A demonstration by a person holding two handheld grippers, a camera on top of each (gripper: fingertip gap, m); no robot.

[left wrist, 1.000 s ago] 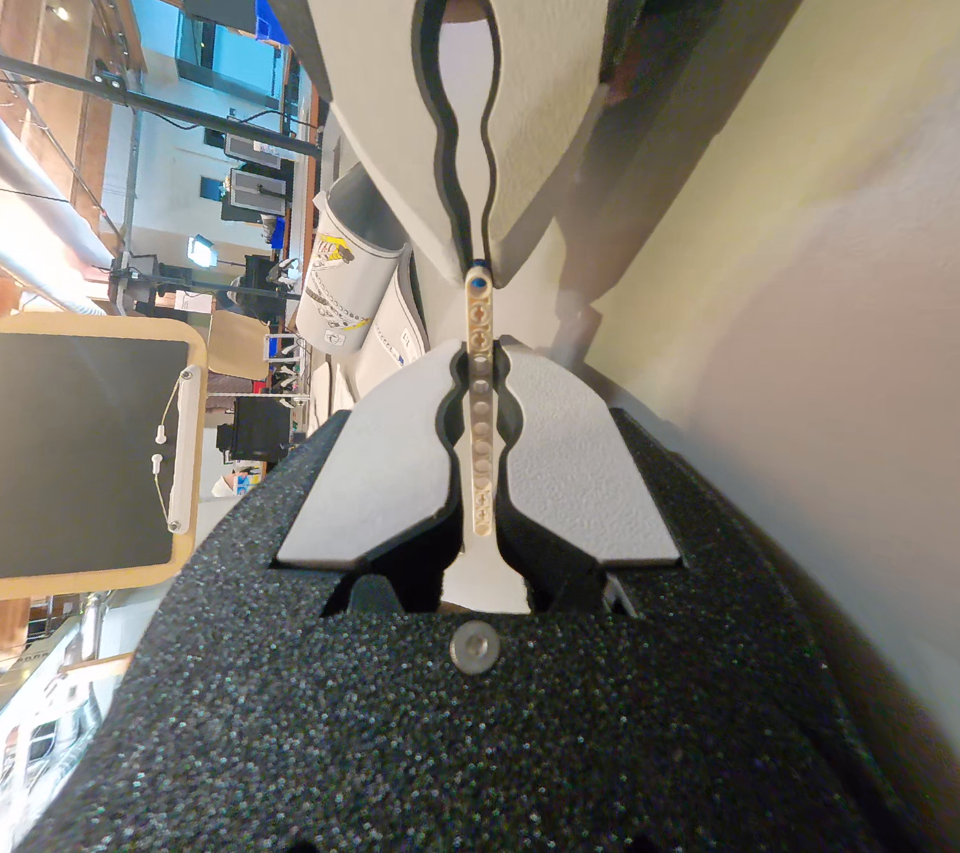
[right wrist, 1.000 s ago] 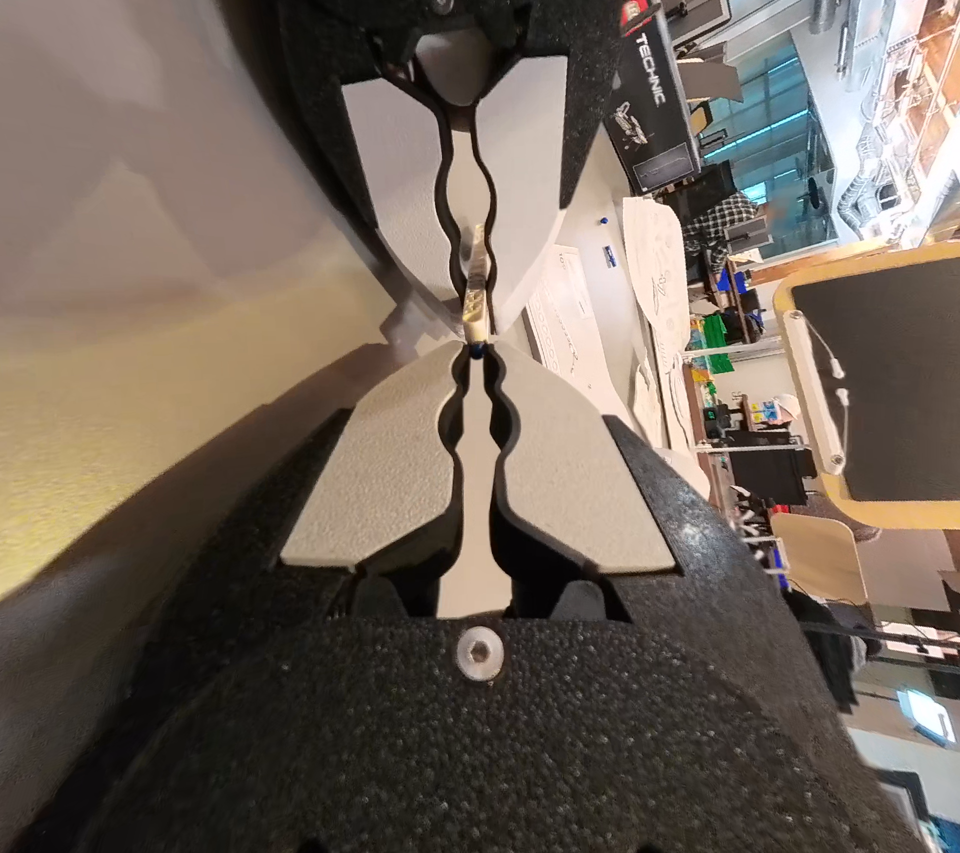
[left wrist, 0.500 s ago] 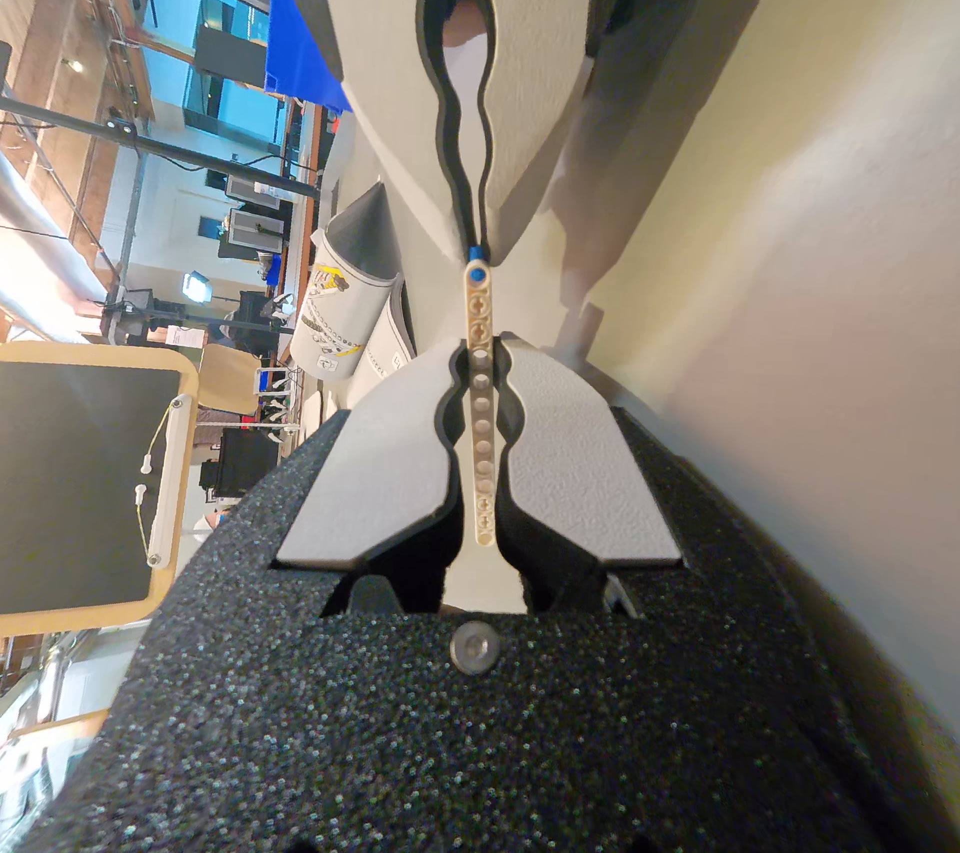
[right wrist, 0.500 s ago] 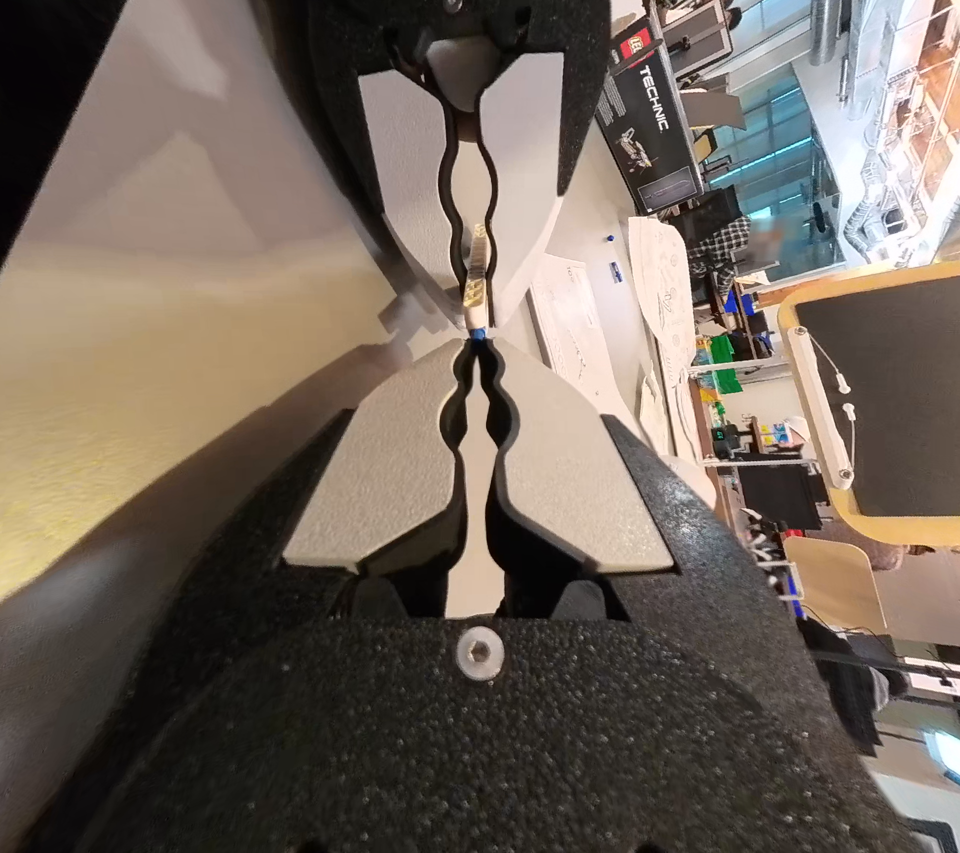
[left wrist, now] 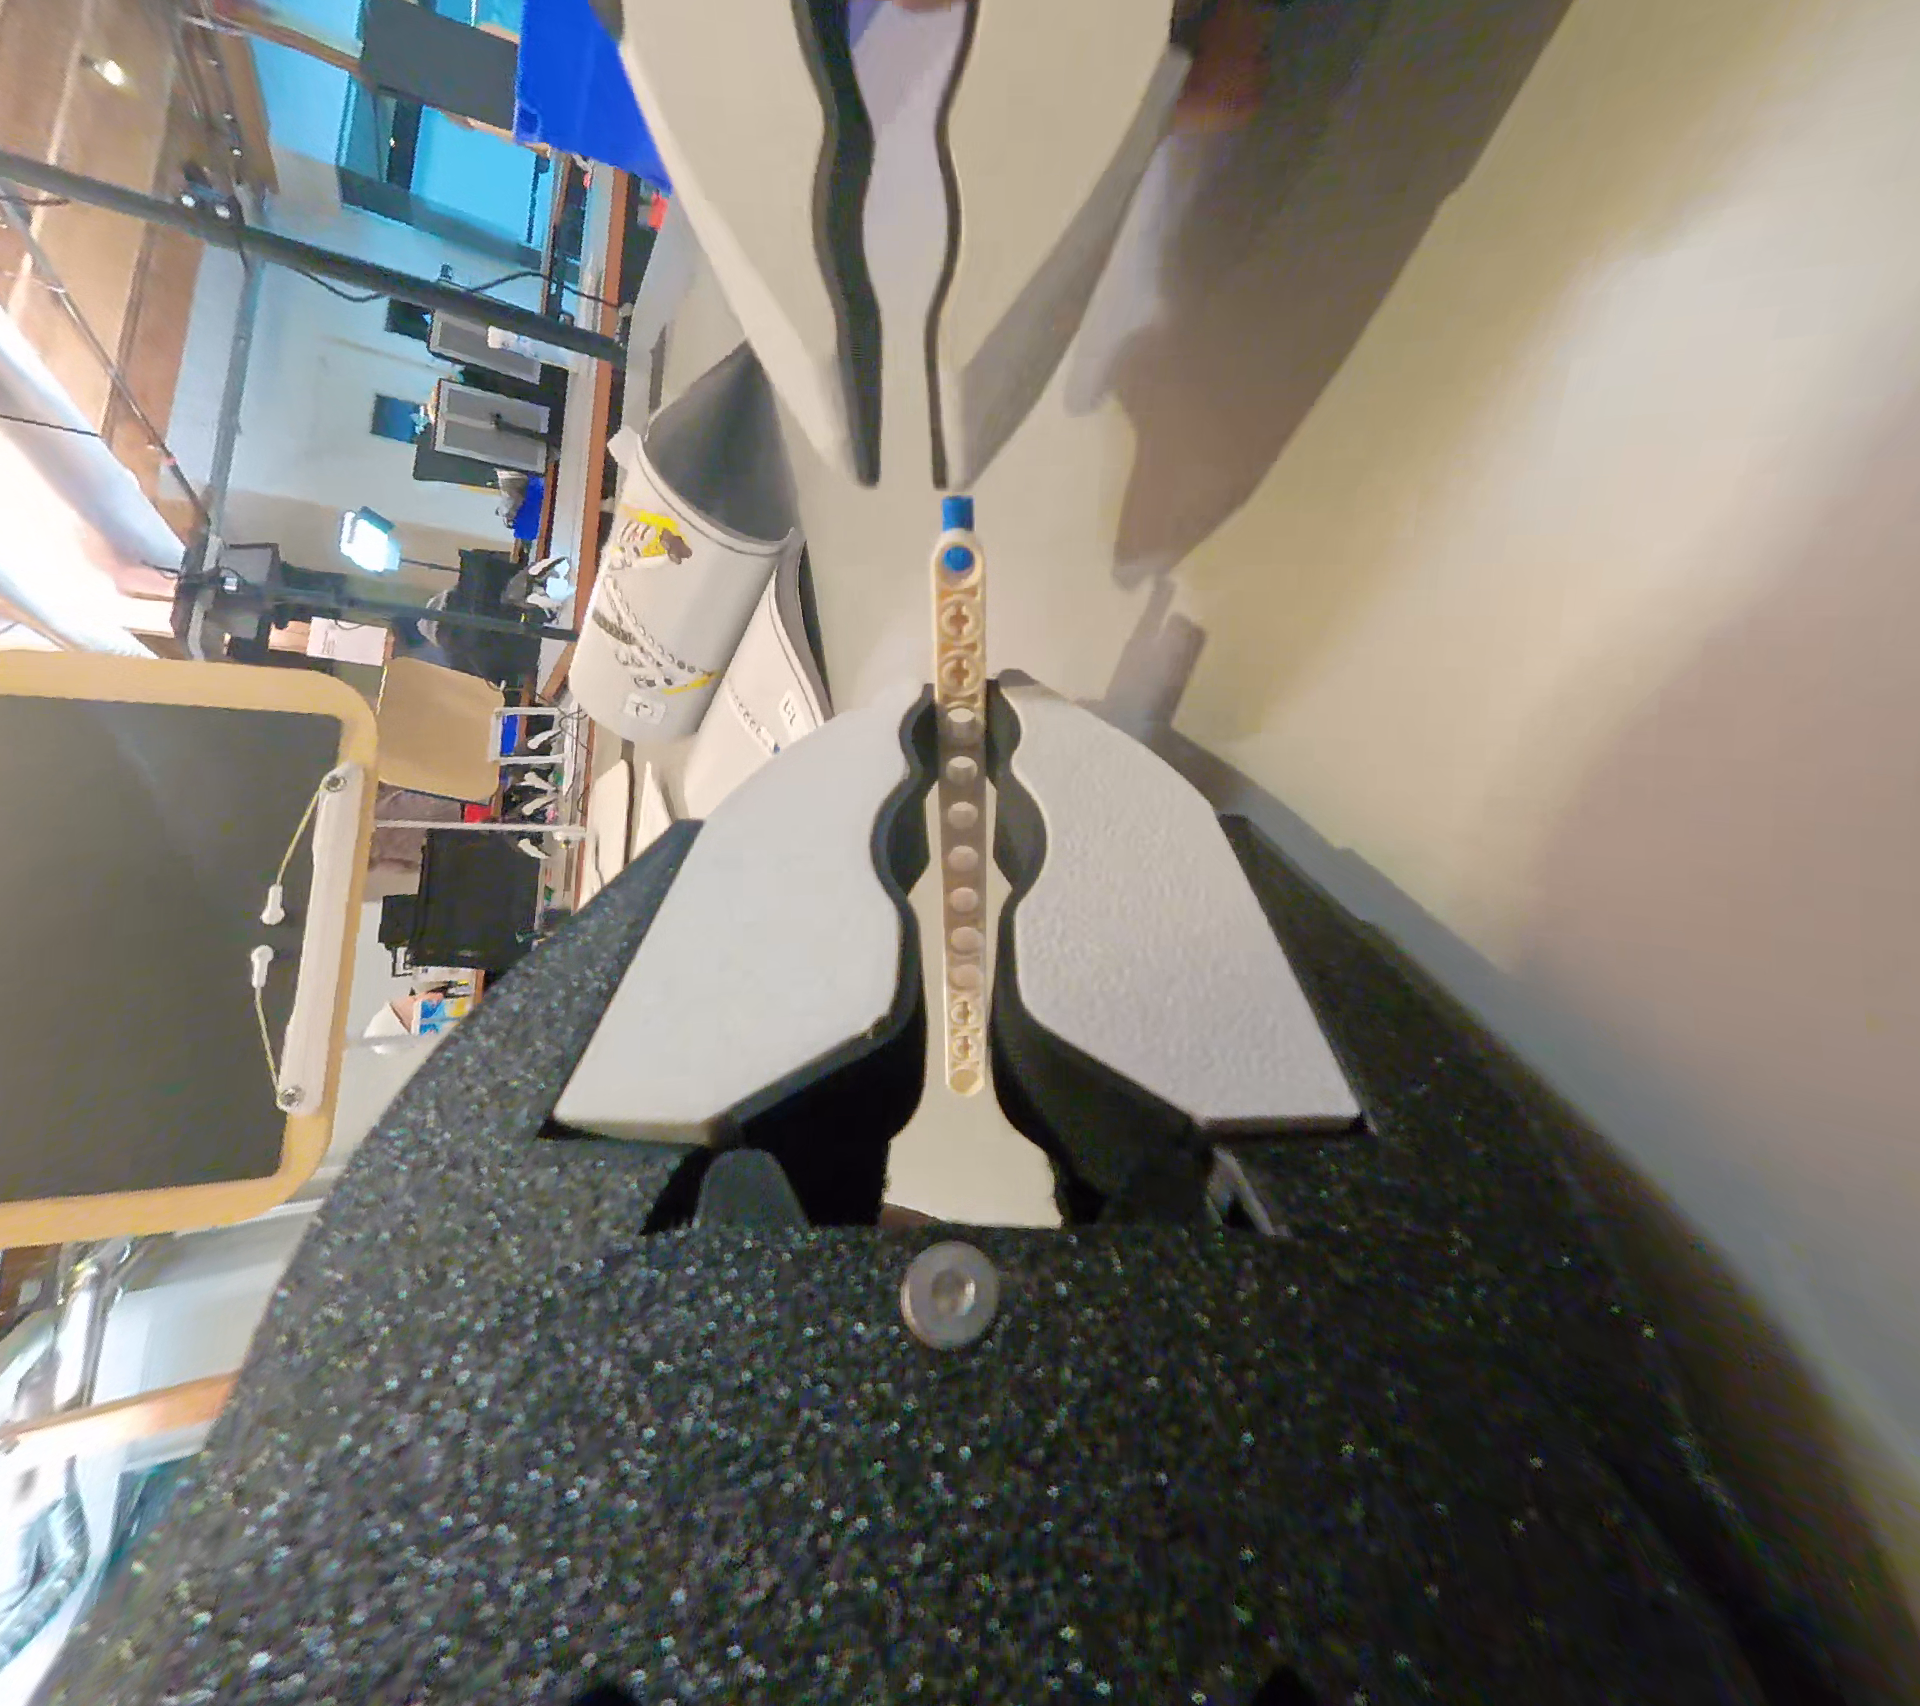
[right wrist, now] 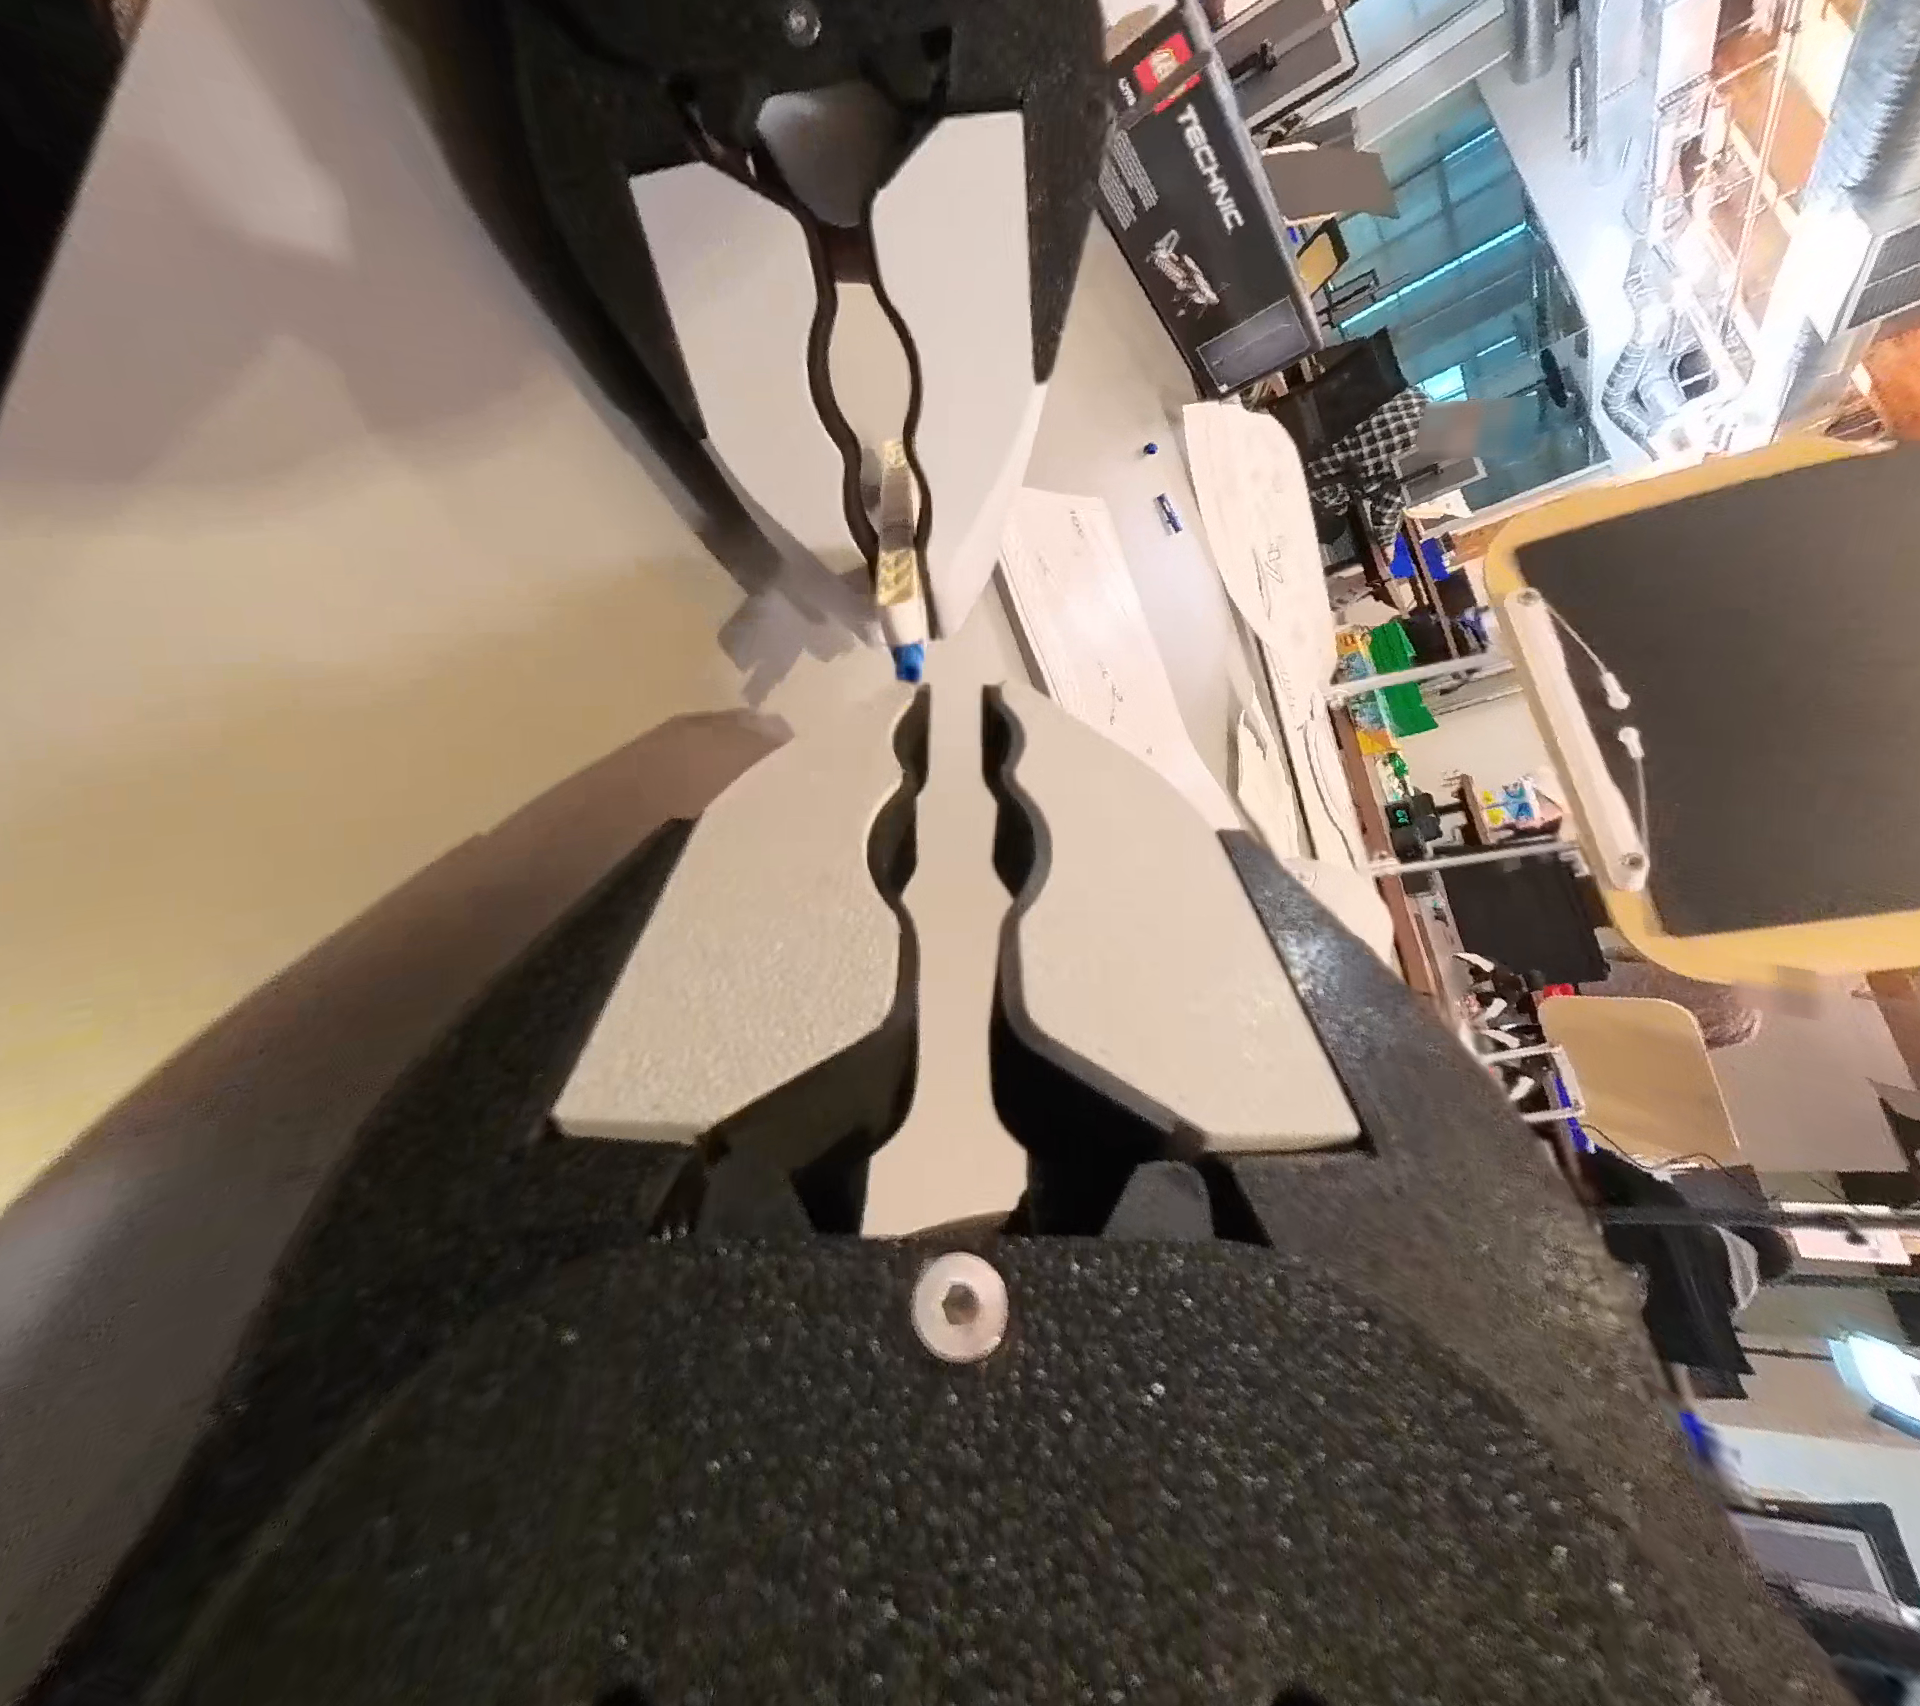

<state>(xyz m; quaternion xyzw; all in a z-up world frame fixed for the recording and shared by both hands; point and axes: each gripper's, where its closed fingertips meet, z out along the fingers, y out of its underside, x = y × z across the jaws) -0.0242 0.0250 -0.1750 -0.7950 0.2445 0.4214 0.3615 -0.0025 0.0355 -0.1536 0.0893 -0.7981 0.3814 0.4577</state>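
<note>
Left wrist view: at the far left a wood-framed black board [left wrist: 156, 939] is seen, and further right a curled printed sheet [left wrist: 675, 617] lies on the white table [left wrist: 1558, 513]. At the centre, the left gripper [left wrist: 961, 700] is closed on a tan perforated beam [left wrist: 961, 825], which is clamped edge-on between the two grey fingers [left wrist: 790, 908] and protrudes beyond their tips. A blue pin [left wrist: 957, 513] is seated in the beam's far end. Directly opposite, the right gripper [left wrist: 902, 472] is seen tip to tip with the beam; its jaws are slightly parted, and the pin lies just beside its tips, apparently clear of them, though that area is blurred. In the right wrist view, the pale table surface [right wrist: 260, 617] fills the left side. At the centre, the right gripper [right wrist: 951, 700] is seen with a narrow gap between its fingers [right wrist: 1143, 929], and nothing is gripped there. Just beyond its tips, the blue pin [right wrist: 907, 659] projects from the tan beam [right wrist: 896, 555], which is held by the left gripper [right wrist: 902, 607]. Further right, printed sheets [right wrist: 1101, 617] and a black box [right wrist: 1205, 222] lie on the table, with the wood-framed board [right wrist: 1745, 721] at the far right.
</note>
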